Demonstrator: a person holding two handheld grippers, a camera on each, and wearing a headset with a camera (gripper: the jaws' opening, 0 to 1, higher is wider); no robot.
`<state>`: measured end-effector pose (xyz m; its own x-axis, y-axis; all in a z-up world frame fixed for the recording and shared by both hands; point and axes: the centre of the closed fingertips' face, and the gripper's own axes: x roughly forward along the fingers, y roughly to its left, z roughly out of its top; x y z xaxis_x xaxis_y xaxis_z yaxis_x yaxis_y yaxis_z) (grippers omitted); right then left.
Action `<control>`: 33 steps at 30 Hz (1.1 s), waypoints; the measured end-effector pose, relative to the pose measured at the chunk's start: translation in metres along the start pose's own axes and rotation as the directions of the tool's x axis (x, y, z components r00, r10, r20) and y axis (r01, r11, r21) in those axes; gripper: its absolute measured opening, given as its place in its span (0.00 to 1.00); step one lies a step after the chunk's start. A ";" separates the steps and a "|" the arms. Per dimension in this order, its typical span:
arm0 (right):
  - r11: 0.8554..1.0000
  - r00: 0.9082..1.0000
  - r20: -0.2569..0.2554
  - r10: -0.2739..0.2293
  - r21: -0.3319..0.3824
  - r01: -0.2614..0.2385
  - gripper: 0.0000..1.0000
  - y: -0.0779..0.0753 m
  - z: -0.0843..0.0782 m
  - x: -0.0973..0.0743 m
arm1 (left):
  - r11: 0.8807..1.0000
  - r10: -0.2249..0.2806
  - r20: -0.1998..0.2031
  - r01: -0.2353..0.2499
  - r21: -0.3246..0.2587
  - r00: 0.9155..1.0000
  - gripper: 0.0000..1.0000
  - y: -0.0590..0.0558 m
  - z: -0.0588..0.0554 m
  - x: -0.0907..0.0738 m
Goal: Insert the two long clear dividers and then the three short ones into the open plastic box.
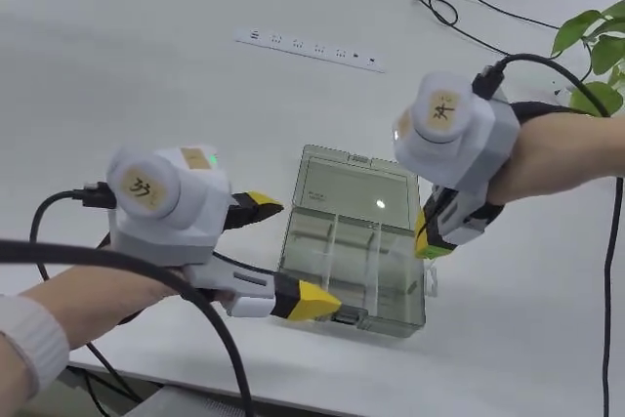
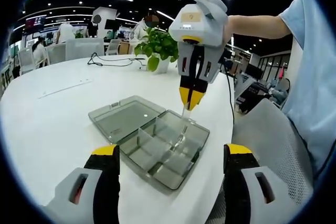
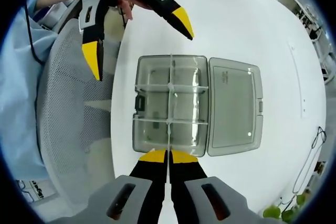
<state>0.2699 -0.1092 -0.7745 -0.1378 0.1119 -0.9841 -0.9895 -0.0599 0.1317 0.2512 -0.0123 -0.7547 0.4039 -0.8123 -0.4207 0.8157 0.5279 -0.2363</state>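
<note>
Right gripper [image 3: 168,156] is clenched on one thin clear plastic divider [image 3: 169,103], seen edge-on and running down the middle of the tray. One smoky clear plastic box [image 3: 136,129] sits on the white table [image 1: 146,95], its one hinged lid [image 3: 233,108] laid open flat beside the tray. Two crosswise dividers [image 3: 181,85] span the tray — three dividers counted in all. My left gripper [image 2: 171,149] is released — jaws wide apart, gripping nothing, just beside the box.
</note>
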 end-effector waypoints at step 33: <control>1.000 0.999 -0.049 0.015 -0.026 -0.016 0.02 -0.004 0.001 0.022 | 1.000 0.022 0.001 -0.022 -0.021 1.000 0.82 0.007 -0.003 -0.005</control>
<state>0.2703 -0.1055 -0.7969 -0.1500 0.0623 -0.9867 -0.9857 -0.0870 0.1444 0.2534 -0.0037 -0.7570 0.4222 -0.8008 -0.4248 0.7977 0.5508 -0.2456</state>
